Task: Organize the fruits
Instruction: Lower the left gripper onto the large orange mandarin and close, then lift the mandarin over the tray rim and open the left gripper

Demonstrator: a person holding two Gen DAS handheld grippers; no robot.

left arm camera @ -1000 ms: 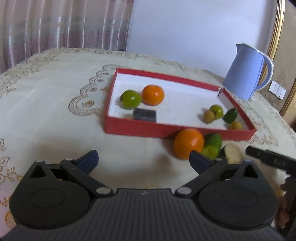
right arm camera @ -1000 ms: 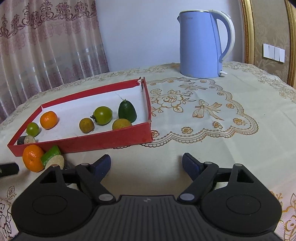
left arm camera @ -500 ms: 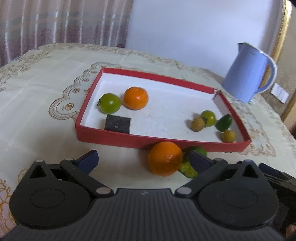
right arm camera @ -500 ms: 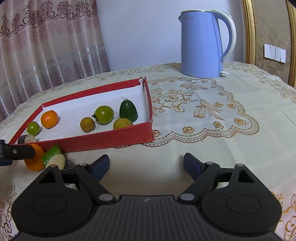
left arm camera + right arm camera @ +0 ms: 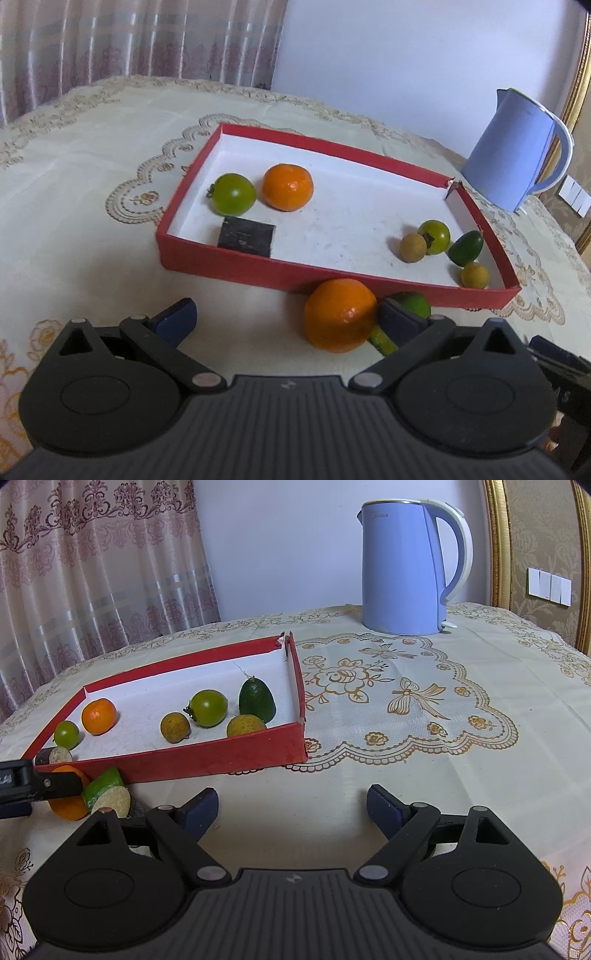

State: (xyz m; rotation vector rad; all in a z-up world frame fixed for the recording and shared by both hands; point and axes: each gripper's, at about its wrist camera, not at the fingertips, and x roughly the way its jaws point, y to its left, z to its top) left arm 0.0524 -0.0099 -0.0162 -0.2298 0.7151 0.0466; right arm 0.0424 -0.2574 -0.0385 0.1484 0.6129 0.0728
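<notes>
cream lace tablecloth [image 5: 424, 760] across the whole tabletop, gold flower embroidery on it. blue kettle [image 5: 410, 568] upright at the far side, well apart from the fruit. red tray [image 5: 258, 271] with a white floor lying flat near the middle, one far corner torn. left gripper [image 5: 286, 319] low over the cloth just in front of the tray's near wall, jaws spread wide, gripping nothing, its right finger beside the loose orange. right gripper [image 5: 291, 806] also wide open and empty, over bare cloth near the tray's corner. loose orange [image 5: 340, 314] on the cloth outside the tray, against the near wall, with a cut green fruit [image 5: 105, 794] touching it. inside the tray: orange [image 5: 288, 186] touching a green tomato [image 5: 232, 194], dark block [image 5: 246, 236] by the near wall, dark green avocado [image 5: 256, 699], second green tomato [image 5: 208, 707], two small brownish round fruits [image 5: 175, 727] nearby.
</notes>
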